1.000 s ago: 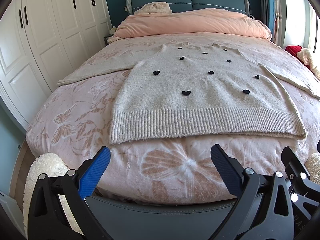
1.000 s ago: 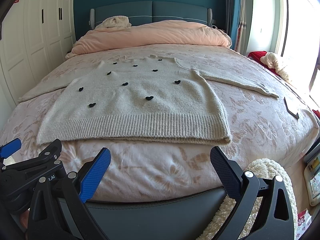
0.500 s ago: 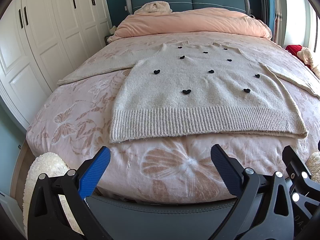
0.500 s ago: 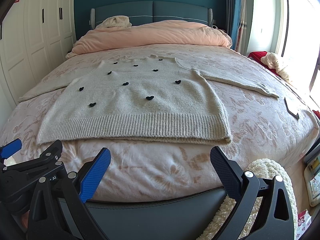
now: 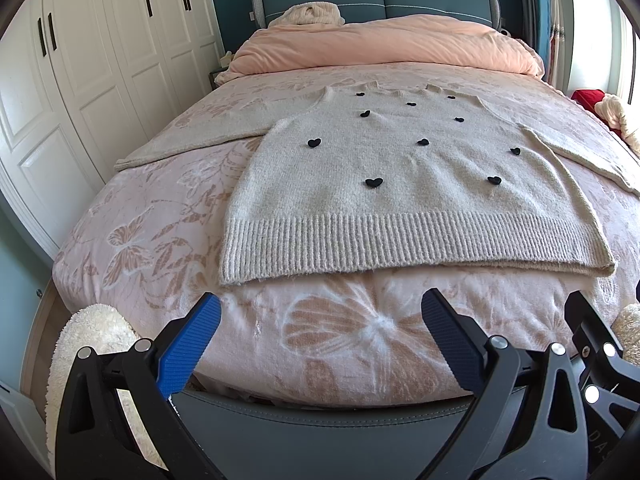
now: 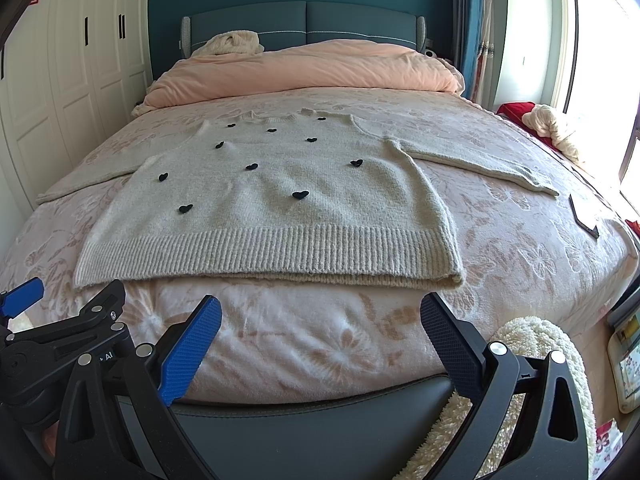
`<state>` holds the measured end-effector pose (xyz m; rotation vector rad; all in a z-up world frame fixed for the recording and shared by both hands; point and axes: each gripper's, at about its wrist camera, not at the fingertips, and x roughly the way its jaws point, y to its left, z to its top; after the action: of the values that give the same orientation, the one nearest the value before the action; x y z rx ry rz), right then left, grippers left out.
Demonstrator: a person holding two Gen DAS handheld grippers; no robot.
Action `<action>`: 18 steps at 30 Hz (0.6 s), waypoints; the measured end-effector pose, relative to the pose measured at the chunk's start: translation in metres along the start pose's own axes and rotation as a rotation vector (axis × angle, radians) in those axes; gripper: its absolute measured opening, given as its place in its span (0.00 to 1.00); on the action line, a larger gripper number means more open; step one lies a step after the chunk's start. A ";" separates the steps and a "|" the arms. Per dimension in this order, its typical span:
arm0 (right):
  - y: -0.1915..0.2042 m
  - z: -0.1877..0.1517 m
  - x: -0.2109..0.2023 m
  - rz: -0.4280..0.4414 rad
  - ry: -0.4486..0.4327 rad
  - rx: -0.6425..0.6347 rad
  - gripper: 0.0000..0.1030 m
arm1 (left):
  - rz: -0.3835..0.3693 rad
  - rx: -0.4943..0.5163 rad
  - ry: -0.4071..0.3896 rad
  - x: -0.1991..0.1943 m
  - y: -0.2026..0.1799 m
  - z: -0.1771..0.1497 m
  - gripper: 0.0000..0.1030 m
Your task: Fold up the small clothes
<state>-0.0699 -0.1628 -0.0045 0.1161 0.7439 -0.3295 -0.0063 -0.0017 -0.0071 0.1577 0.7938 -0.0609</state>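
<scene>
One beige sweater [image 5: 400, 192] lies flat on the bed [image 5: 168, 216], face up, both sleeves spread sideways, ribbed hem toward the foot. Ten black hearts [image 5: 373, 182] dot its front. One pink duvet [image 5: 384, 48] is bunched near the headboard. The left gripper [image 5: 320, 344] and right gripper [image 6: 320, 340] hover at the foot, both released and empty.

You have a bed [image 5: 168, 216] in front of you, covered by a pink blanket with a pale butterfly and flower pattern. A beige knitted sweater [image 5: 400, 200] with small black hearts lies flat on it, front up, sleeves spread to both sides, ribbed hem toward you. A bunched peach duvet [image 5: 384, 46] sits at the headboard end, and a dark flat object [image 6: 584, 216] lies near the bed's right edge.
</scene>
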 end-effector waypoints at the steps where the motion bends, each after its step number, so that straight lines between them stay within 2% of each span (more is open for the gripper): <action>1: 0.000 0.000 0.000 0.001 0.001 0.000 0.95 | 0.000 0.000 0.001 0.000 0.000 0.000 0.95; 4: 0.000 -0.002 0.001 0.005 0.003 0.001 0.95 | -0.006 -0.005 0.007 0.000 0.000 0.000 0.95; 7: -0.001 -0.002 0.006 0.028 0.015 0.009 0.95 | -0.048 -0.043 0.047 0.009 0.008 -0.003 0.95; 11: -0.018 0.006 0.018 0.053 0.049 0.083 0.95 | -0.053 -0.058 0.050 0.013 0.014 0.001 0.95; 15: -0.063 0.030 0.037 0.049 0.071 0.221 0.95 | -0.063 -0.060 0.056 0.019 0.019 0.016 0.95; 18: -0.124 0.060 0.067 0.025 0.082 0.341 0.95 | -0.096 -0.096 0.079 0.028 0.025 0.032 0.95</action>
<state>-0.0261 -0.3094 -0.0048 0.4625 0.7612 -0.4278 0.0390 0.0175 -0.0021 0.0311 0.8810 -0.1079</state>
